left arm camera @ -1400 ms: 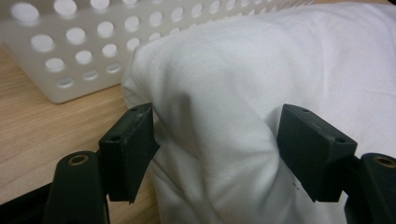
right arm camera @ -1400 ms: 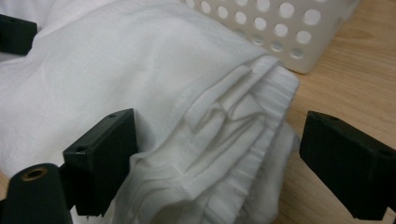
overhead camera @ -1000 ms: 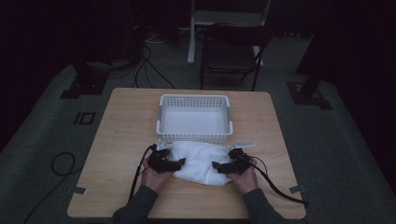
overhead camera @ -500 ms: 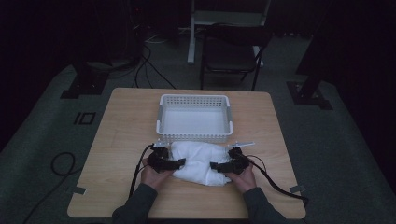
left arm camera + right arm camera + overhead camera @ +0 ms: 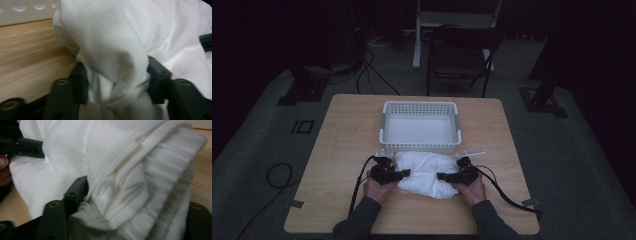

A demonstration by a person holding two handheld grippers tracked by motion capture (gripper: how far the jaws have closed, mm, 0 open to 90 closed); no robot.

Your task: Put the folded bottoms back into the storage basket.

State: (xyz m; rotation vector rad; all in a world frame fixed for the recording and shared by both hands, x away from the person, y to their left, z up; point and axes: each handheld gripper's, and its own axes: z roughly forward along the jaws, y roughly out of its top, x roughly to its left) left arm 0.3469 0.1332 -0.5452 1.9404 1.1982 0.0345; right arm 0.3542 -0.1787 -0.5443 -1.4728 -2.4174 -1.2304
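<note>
Left gripper (image 5: 404, 173): its jaws have just been closing and now pinch a bunched fold at the left end of the white garment (image 5: 427, 172); in the left gripper view the cloth (image 5: 117, 62) is squeezed tight between both black pads.
Right gripper (image 5: 443, 176): its jaws have just been closing too, and grip the right end of the garment; in the right gripper view a thick, ribbed, hemmed edge (image 5: 140, 187) is packed between them, the right jaw mostly covered by cloth.
Hands: the left hand (image 5: 379, 187) and right hand (image 5: 471, 189) rest on the near part of the table, one at each end of the garment.
White garment: crumpled in a heap on the table's near middle, between the two grippers, just near of the basket.
Basket (image 5: 420, 147): white, perforated, at the table's centre, far of the garment.
Table (image 5: 342, 130): light wood.
</note>
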